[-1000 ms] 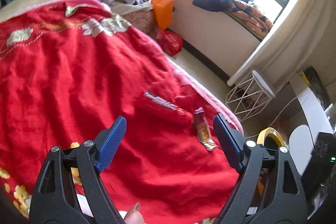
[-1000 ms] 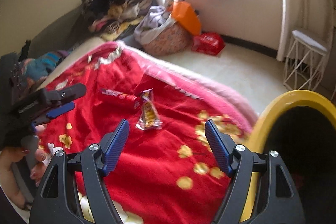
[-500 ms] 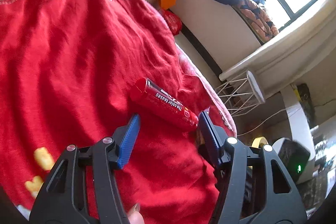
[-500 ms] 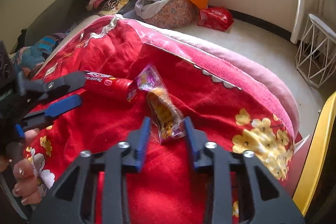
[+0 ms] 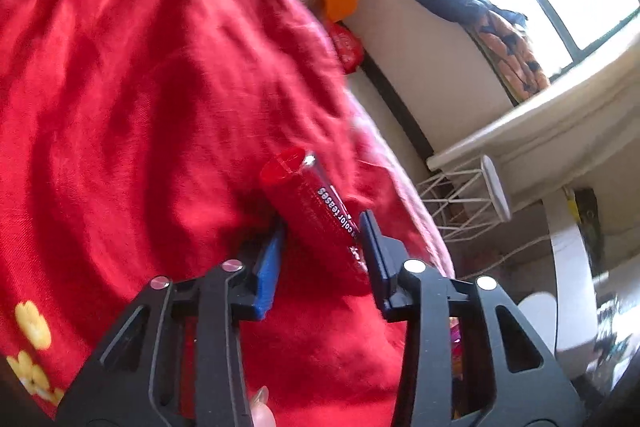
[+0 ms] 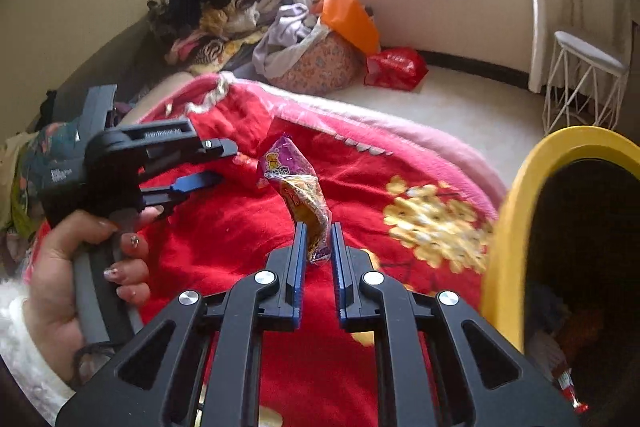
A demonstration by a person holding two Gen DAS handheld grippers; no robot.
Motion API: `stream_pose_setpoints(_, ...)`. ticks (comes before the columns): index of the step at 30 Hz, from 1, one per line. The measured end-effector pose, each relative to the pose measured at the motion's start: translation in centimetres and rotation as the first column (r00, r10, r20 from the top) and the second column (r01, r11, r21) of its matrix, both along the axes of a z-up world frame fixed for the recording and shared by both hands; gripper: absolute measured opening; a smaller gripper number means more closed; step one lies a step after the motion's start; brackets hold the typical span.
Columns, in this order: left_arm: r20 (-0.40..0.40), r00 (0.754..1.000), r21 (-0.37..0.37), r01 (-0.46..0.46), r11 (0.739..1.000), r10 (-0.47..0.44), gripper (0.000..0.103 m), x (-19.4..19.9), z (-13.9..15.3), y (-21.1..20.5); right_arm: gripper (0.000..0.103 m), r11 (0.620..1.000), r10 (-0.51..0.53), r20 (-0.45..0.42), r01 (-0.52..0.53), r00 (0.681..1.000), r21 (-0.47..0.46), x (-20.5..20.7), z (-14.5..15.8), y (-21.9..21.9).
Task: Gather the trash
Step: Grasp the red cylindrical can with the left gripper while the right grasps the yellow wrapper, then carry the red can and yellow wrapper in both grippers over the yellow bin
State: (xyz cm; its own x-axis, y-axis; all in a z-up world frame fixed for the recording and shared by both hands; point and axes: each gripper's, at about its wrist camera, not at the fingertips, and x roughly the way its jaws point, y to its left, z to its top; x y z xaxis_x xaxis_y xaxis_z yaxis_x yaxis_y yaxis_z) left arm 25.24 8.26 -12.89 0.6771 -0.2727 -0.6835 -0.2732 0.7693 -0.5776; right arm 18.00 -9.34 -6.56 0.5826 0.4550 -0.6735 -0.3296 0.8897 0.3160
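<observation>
Trash on the bed (image 6: 224, 231): a red tube (image 5: 320, 215) sits between the left gripper's (image 5: 320, 247) closing jaws, both pads at its sides, over the red blanket. The right gripper (image 6: 318, 247), jaws narrow and closing, pinches a snack wrapper (image 6: 300, 187) lifted above the bed. A yellow bin (image 6: 508, 247) stands just right of the bed.

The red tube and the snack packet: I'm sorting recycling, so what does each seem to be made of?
Red tube: probably glossy plastic, possibly laminate; it has a bright glint, crisp white print and a rounded, firm shape. Snack packet: thin plastic film, partly clear, crinkled and shiny, with purple print at its top and its contents showing through.
</observation>
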Motion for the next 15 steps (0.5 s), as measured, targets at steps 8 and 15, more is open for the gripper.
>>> stream_pose_setpoints(8, 0.086, 0.983, 0.107, 0.152, 0.983, -0.162, 0.024, -2.0, 3.7, -4.8, 0.012, 0.995, -0.085, 0.058, 0.082, 0.995, 0.049, -0.9, 2.7, -3.9)
stream_pose_setpoints(15, 0.134, 0.949, 0.16, 0.263, 0.951, -0.285, 0.023, -3.6, 6.0, -9.4, 0.012, 0.983, -0.168, 0.072, 0.162, 0.983, 0.089, -1.9, 4.1, -7.6)
